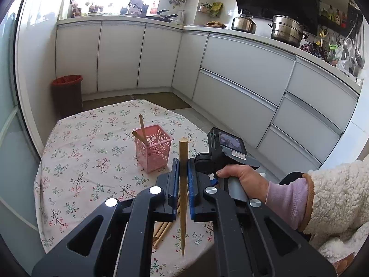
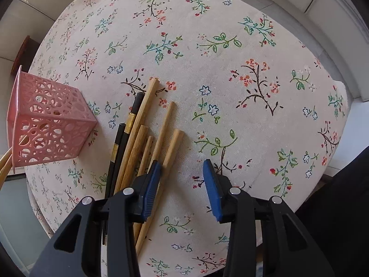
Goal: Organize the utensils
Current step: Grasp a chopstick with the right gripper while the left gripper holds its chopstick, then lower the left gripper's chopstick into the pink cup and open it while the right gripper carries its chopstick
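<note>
The round table (image 2: 230, 73) with its floral cloth fills most of the right wrist view and the lower left of the left wrist view, its edge curving close to the white cabinets (image 1: 242, 73) in the upper right of the frame. A bare stretch of cloth lies across the centre and right of the right wrist view.

The right hand (image 1: 242, 180), in a fleecy cream sleeve over a lilac cuff, wraps the grey handle at the right middle of the left wrist view.

The pink holder (image 1: 154, 150) stands upright at the centre of the left wrist view, well inside the table edge, with two wooden chopsticks (image 1: 142, 130) leaning out of its top.

The left gripper (image 1: 183, 168) is clenched on a wooden chopstick (image 1: 183, 203), held nearly vertical above the table, thick end up, just right of the holder.

The right gripper (image 2: 182, 177) stands released, blue pads wide apart, low over the cloth; its left pad overlaps the loose chopsticks (image 2: 147, 143), a fan of wooden and black ones at lower centre, just right of the holder.

No writing is legible.
</note>
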The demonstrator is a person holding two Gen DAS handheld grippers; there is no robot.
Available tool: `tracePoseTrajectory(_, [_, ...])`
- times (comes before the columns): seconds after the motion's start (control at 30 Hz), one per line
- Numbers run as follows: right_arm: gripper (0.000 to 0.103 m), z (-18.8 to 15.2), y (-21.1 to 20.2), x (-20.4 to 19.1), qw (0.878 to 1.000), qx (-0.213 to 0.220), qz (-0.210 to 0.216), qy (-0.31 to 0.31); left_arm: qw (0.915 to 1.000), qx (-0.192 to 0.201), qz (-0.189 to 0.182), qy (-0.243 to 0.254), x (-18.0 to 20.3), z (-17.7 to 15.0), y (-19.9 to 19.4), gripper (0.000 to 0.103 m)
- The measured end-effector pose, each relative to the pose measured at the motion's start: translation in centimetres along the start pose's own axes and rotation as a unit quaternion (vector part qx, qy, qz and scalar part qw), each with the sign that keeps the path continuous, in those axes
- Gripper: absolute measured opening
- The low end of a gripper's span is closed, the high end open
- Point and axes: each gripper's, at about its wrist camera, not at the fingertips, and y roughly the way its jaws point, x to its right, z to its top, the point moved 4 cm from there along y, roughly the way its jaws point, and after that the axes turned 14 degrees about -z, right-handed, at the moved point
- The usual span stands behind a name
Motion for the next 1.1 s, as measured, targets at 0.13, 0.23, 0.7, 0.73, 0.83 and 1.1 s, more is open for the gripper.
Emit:
tracePoseTrajectory(0.13, [0.018, 0.0, -0.3, -0.8, 0.999, 0.029, -0.024, -0.02, 1.0, 0.004, -0.002, -0.005, 0.0, 0.0, -0.3, 0.007])
tracePoseTrajectory(0.23, [0.008, 0.3, -0.2, -0.3, 0.999, 0.029, 0.005, -0.025, 0.9999, 0.008, -0.004, -0.009, 0.2, 0.1, -0.6, 0.007])
tracePoseTrajectory(0.7, [0.008, -0.9, -9.8, 7.3, 0.964, 0.19, 0.162, -0.092, 0.9993, 0.028, 0.022, -0.007, 3.0, 2.3, -2.0, 0.006])
tracePoseTrajectory(0.73, [0.008, -1.2, -11.2, 7.9, 0.958, 0.209, 0.169, -0.098, 0.9992, 0.03, 0.027, -0.005, 3.3, 2.6, -2.1, 0.006])
tracePoseTrajectory(0.83, [0.008, -1.7, -15.7, 10.5, 0.939, 0.259, 0.196, -0.112, 0.9988, 0.033, 0.036, -0.001, 4.1, 3.8, -2.4, 0.007])
tracePoseTrajectory(1.1, [0.008, -0.7, -27.9, 13.5, 0.886, 0.371, 0.254, -0.116, 0.9965, 0.053, 0.064, 0.011, 5.2, 8.9, -2.8, 0.006])
